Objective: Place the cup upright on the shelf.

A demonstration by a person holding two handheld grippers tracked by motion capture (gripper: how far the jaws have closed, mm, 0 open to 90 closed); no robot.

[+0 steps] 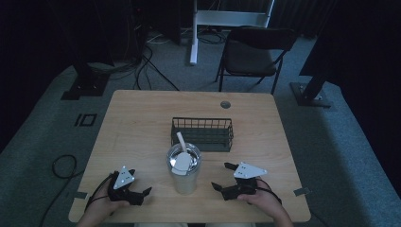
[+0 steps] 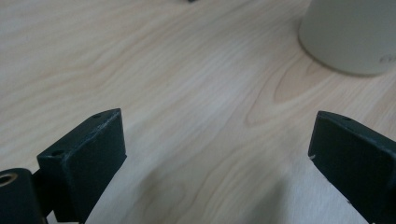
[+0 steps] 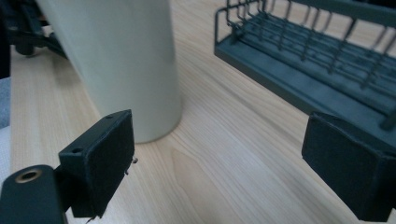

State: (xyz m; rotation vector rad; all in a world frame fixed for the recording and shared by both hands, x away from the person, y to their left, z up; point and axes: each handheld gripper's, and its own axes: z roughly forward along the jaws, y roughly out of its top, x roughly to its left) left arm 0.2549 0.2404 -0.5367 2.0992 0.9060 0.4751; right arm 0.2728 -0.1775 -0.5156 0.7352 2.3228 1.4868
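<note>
A cream tumbler (image 1: pixel 183 176) with a shiny lid and a white straw (image 1: pixel 181 140) stands upright near the table's front middle. Left of it, my left gripper (image 1: pixel 140 181) rests low over the wood, open and holding nothing. In the left gripper view the gripper (image 2: pixel 215 135) has bare wood between its jaws, and the tumbler's base (image 2: pixel 350 37) sits ahead at the upper right. My right gripper (image 1: pixel 222 175) is to the tumbler's right, also open and holding nothing. In the right gripper view the gripper (image 3: pixel 219 140) has the tumbler (image 3: pixel 126 60) just ahead on its left, apart from the jaws.
A dark wire basket (image 1: pixel 202 134) stands behind the tumbler, and its near wall (image 3: pixel 303 70) lies close ahead of the right jaw. The wooden table (image 1: pixel 137 118) has a round grommet (image 1: pixel 225 104) at the back. A black chair (image 1: pixel 253 54) and floor cables lie beyond.
</note>
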